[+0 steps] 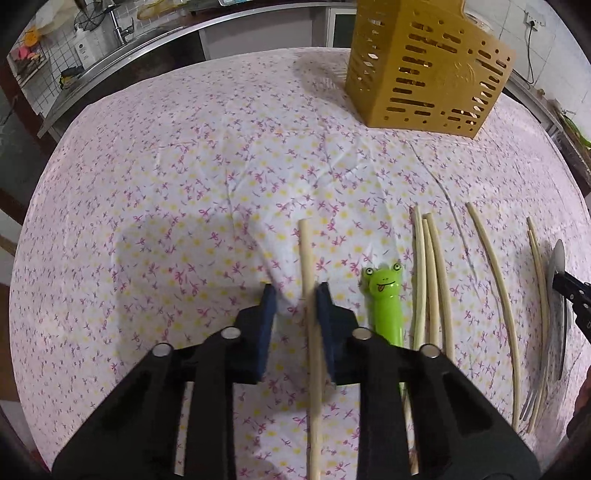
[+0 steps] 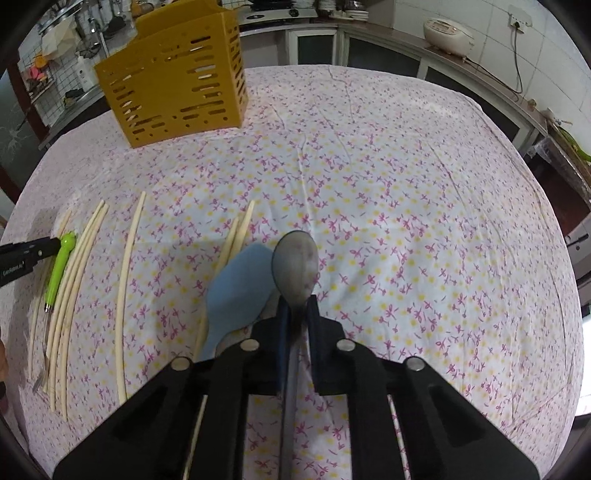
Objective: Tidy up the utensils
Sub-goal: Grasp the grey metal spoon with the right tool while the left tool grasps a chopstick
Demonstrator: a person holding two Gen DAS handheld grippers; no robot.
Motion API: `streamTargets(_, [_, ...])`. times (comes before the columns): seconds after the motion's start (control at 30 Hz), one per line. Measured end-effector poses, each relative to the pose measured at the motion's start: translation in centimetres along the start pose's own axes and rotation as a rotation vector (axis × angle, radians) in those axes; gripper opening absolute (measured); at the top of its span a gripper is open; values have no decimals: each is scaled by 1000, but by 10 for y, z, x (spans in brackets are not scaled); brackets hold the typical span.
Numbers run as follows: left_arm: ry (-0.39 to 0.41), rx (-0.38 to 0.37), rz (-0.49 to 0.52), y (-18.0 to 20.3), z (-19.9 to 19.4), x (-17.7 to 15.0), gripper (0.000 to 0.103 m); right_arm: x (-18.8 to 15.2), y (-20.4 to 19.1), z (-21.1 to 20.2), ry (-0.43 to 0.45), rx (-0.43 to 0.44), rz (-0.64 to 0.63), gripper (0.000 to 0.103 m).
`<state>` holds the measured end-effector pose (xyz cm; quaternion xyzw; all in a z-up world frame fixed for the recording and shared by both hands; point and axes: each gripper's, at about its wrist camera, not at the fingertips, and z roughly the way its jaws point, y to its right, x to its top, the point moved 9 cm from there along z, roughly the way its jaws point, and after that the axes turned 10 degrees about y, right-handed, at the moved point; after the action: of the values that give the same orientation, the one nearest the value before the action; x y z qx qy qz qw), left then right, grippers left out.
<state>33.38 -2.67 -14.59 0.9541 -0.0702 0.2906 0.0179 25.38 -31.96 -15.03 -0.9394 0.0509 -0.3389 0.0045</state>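
A pale wooden chopstick lies between the jaws of my left gripper. It touches the right pad while the left pad stands off it, so the gripper is open. Just right of it lies a green frog-handled fork, then several more chopsticks. My right gripper is shut on the neck of a metal spoon, whose bowl points away over the cloth. A light-blue spoon lies beside it on the left. The slotted yellow utensil holder stands upright at the far side of the table.
A floral tablecloth covers the whole table. Loose chopsticks lie in a row between the two grippers. Kitchen counters run behind the table, with a rice cooker at the far right and a sink at the far left.
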Motion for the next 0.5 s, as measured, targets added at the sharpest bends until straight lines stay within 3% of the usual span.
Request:
streamTargets(0.2, [-8, -18, -32, -14, -6, 1, 6, -1, 3, -7, 24, 23, 9, 5])
streamTargets(0.5, [39, -42, -69, -21, -35, 1, 3, 5, 4, -21, 79, 59, 39, 5])
